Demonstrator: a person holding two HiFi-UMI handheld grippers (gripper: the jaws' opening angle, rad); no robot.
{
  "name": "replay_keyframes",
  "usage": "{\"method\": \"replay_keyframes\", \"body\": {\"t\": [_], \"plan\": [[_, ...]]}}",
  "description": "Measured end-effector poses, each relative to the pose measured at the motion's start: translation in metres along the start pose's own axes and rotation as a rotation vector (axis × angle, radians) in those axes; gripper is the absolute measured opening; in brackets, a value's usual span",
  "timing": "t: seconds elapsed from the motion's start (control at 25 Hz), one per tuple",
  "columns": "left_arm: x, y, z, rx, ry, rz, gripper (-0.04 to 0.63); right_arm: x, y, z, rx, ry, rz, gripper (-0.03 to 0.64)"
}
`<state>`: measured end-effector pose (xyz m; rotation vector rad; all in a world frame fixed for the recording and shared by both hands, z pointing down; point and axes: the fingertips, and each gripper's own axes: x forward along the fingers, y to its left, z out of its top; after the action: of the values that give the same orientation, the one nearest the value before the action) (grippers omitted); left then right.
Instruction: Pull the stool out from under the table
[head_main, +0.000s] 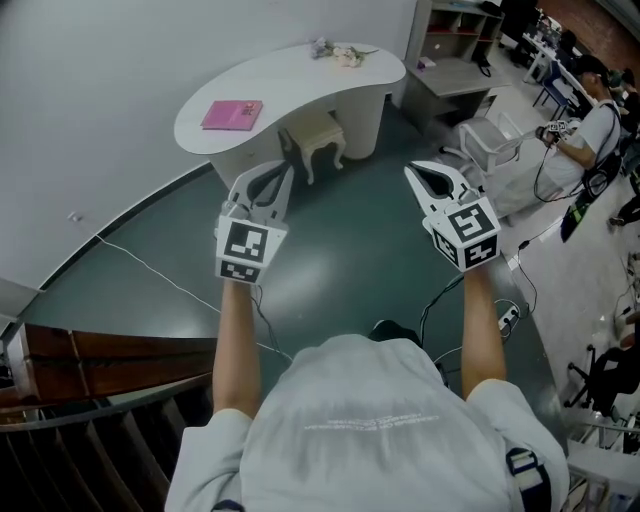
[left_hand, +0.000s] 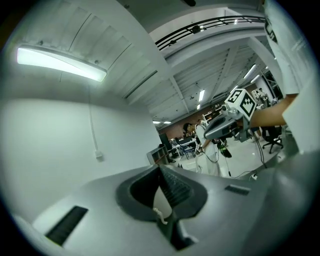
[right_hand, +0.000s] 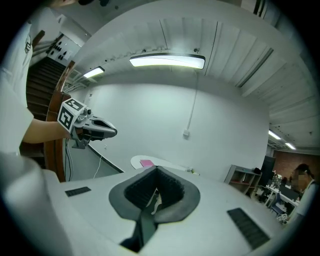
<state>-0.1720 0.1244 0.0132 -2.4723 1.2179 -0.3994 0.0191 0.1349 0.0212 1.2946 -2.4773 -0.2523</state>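
Note:
A cream stool (head_main: 316, 141) with curved legs stands tucked partly under the white curved table (head_main: 300, 80) at the far wall. A pink book (head_main: 233, 115) lies on the tabletop. My left gripper (head_main: 283, 172) is held in the air, shut and empty, a short way in front of the table's left part. My right gripper (head_main: 415, 172) is also shut and empty, off to the right of the stool. In the right gripper view the table (right_hand: 155, 161) shows far ahead beyond the closed jaws, with the left gripper (right_hand: 107, 131) at the left. The right gripper (left_hand: 212, 131) shows in the left gripper view.
A white cable (head_main: 150, 270) runs over the dark green floor from the wall. A grey shelf unit (head_main: 455, 50) stands right of the table. A person (head_main: 590, 130) sits at the far right among chairs. Wooden stairs with a rail (head_main: 90, 390) lie at the lower left.

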Motion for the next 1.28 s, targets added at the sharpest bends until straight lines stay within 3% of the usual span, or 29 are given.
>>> {"method": "replay_keyframes", "body": {"t": [0.32,0.6,1.0,1.28], "plan": [[0.005,0.010,-0.010,0.010,0.009,-0.003,0.017,0.023,-0.003,-0.001,-0.019,0.002,-0.005,0.015],[0.037,0.027,-0.024,0.011,0.045,0.020,0.017,0.057,-0.037,-0.008,-0.023,-0.039,0.008,0.015],[0.155,0.050,-0.033,0.023,0.116,0.045,0.017,0.139,-0.137,-0.033,-0.030,-0.059,0.095,0.014],[0.247,0.077,-0.048,-0.018,0.171,0.101,0.017,0.207,-0.226,-0.055,-0.014,-0.062,0.152,0.014]]}}
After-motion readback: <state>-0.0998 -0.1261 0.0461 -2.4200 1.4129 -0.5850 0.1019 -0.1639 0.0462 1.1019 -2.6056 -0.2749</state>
